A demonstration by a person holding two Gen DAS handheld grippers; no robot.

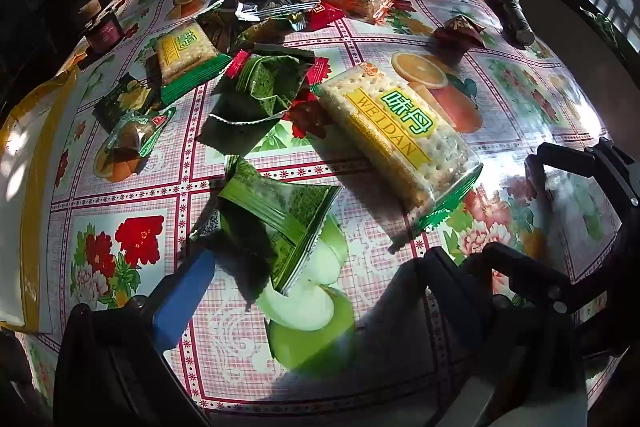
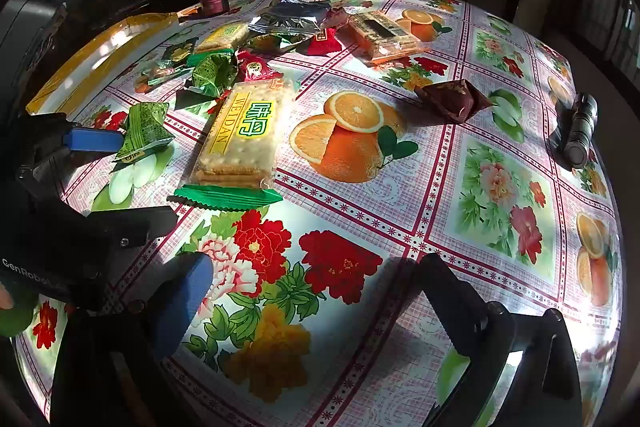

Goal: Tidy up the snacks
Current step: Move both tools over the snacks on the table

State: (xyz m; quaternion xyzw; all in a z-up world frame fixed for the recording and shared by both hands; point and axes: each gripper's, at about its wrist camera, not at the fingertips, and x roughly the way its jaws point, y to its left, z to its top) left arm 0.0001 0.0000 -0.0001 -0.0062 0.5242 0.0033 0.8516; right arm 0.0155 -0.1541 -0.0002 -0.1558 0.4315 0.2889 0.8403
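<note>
Left claw (image 1: pixel 312 279) spread wide, low over worktop (image 1: pixel 240 355); green snack packet (image 1: pixel 276 223) between its fingers, nearer the blue one. WEIDAN cracker pack (image 1: pixel 400 135) just ahead-right. Right claw (image 2: pixel 316 291) spread, holding nothing; cracker pack ahead-left, brown packet (image 2: pixel 454 99) farther ahead-right.

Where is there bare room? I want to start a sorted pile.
Free: the cloth between the Weidan cracker pack, the dark red packet and the flashlight. Crowded: the far-left heap around the silver packet.
</note>
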